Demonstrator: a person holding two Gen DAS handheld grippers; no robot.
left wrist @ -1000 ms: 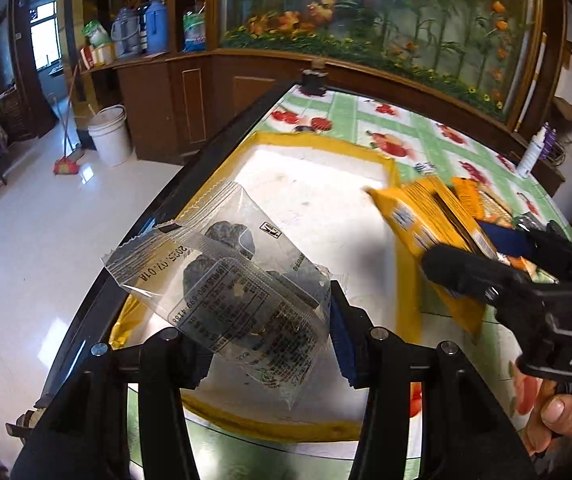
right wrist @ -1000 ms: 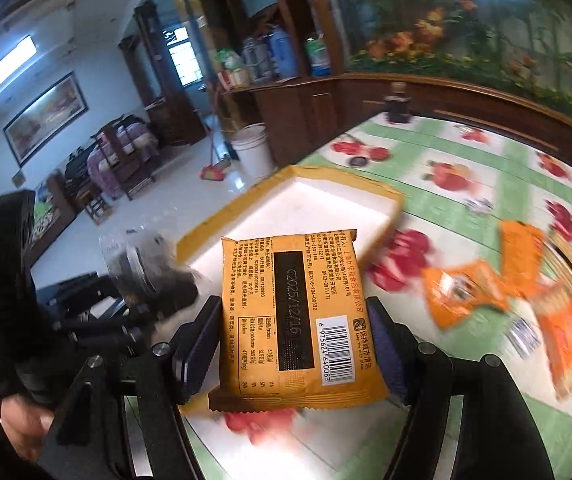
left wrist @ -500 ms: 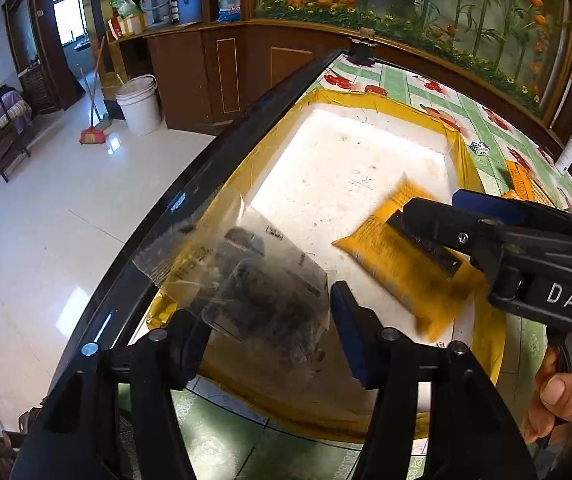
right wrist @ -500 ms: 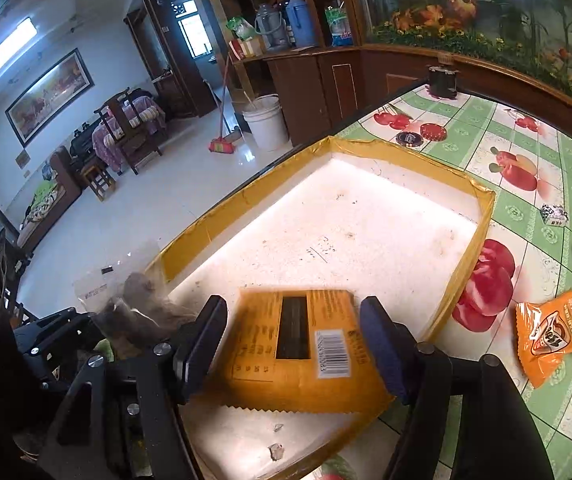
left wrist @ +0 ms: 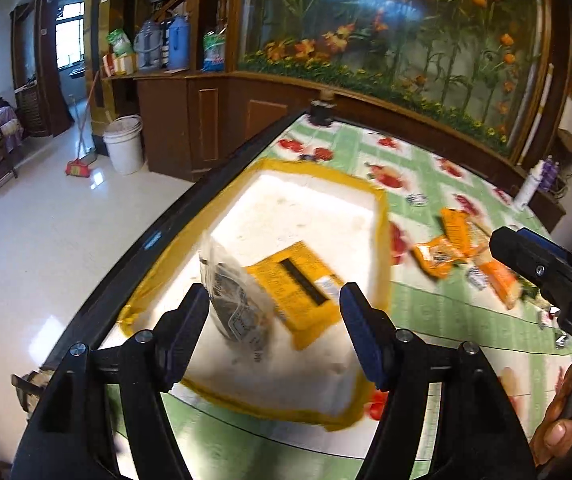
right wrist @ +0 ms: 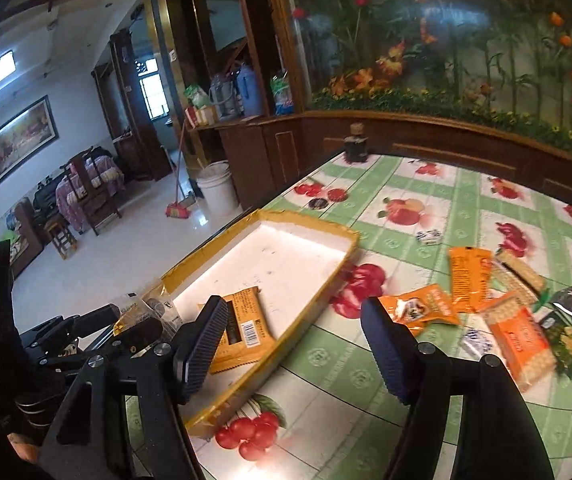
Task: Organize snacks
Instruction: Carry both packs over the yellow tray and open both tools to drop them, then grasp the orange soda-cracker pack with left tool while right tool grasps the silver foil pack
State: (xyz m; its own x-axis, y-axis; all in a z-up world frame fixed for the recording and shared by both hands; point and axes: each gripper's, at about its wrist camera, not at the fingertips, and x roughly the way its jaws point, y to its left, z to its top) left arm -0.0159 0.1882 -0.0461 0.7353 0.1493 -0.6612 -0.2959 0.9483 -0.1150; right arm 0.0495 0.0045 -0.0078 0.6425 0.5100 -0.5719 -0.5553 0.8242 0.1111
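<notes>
We are looking to the loose heap of orange and dark snack packets (right wrist: 498,312) lying on the worktop (right wrist: 426,196) to the right of the yellow-rimmed white foam tray (right wrist: 310,236). Our right gripper (right wrist: 292,344), fingers released and empty, is nearer them. Our left gripper (left wrist: 273,320) has just been opening, the clear plastic packet of dark snacks (left wrist: 237,304) dropping loose between its fingers over the tray.

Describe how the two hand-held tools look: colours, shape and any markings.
Both are black frames with two angular arms joined by silver screws. The left tool has dark blue pads. The right tool has ribbed dark pads, and its side carries white letters "DA", cut off at the frame edge. No cables or sleeves are visible.
</notes>
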